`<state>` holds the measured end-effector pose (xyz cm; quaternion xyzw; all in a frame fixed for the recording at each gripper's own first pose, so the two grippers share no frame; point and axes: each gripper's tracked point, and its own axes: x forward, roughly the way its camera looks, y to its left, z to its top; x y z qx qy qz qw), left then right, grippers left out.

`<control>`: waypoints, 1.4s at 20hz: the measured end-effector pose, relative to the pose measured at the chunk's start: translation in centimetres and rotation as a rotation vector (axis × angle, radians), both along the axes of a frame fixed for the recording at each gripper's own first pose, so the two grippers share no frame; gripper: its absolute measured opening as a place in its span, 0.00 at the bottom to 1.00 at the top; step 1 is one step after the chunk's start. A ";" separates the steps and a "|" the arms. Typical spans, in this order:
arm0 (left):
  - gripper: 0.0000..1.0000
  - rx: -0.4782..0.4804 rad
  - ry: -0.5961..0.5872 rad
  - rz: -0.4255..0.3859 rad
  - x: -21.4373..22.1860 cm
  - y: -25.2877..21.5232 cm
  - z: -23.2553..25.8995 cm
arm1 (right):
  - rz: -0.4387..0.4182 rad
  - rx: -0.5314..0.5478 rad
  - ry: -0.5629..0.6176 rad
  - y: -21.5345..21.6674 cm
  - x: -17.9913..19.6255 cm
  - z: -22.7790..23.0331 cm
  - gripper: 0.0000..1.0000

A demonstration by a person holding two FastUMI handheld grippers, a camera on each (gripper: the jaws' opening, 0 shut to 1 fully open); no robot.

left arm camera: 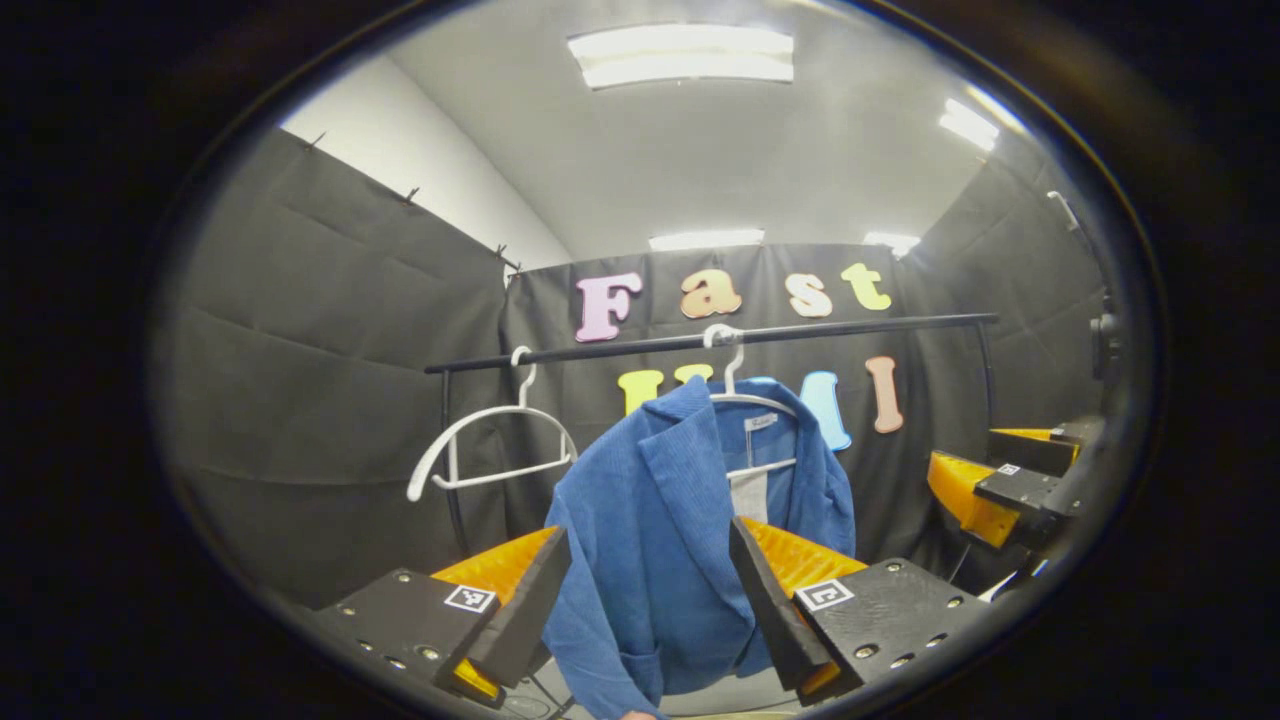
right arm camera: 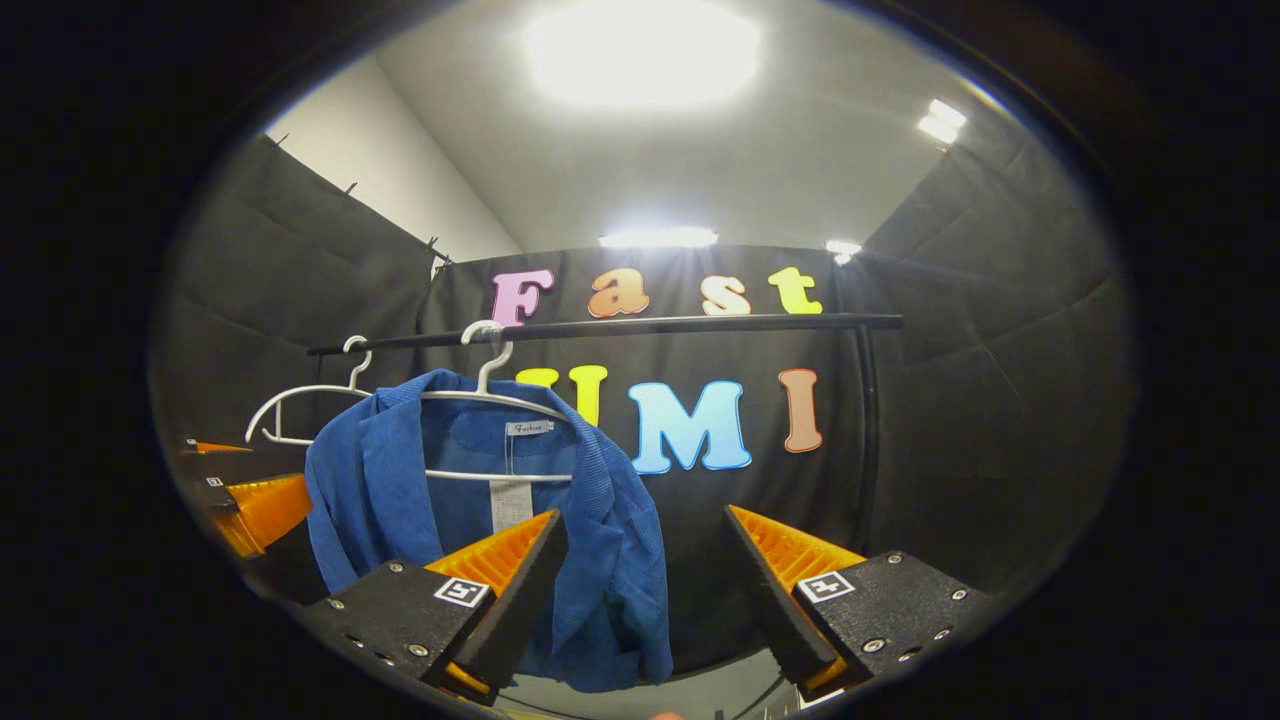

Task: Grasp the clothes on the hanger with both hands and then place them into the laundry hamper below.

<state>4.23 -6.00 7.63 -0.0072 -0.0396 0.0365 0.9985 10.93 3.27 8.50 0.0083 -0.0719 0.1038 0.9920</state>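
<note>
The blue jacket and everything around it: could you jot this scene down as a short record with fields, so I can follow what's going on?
garment: blue jacket, hanging on a white hanger
rail: black rail, also carrying an empty hanger
left gripper: open, the jacket between its fingers, not yet pinched
right gripper: open, near the jacket's edge
progress: jacket not yet grasped

Jacket (left arm camera: 660, 520): blue cloth, fine ribbed cord, matt. Hangers (left arm camera: 480, 440): white, smooth, slight sheen, look plastic. Rail (left arm camera: 700, 342): dark, smooth tube, looks metal. Wall cloth (left arm camera: 330, 380): matt, creased. Ceiling (left arm camera: 700, 160): smooth, pale, matt.
</note>
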 end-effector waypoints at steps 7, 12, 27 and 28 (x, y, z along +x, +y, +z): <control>0.96 0.014 -0.012 0.058 2.7 -2.6 0.4 | 0.083 0.022 0.009 0.9 5.0 -0.9 0.95; 0.96 -0.012 -0.008 0.127 5.4 -3.3 -1.2 | 0.177 0.052 0.016 2.8 8.1 -2.2 0.95; 0.93 0.037 0.059 0.330 10.2 -2.4 -5.9 | 0.372 0.151 0.212 8.2 16.2 -9.7 0.95; 0.97 0.031 0.067 0.335 10.7 -2.3 -6.4 | 0.378 0.152 0.219 8.5 16.5 -10.1 0.95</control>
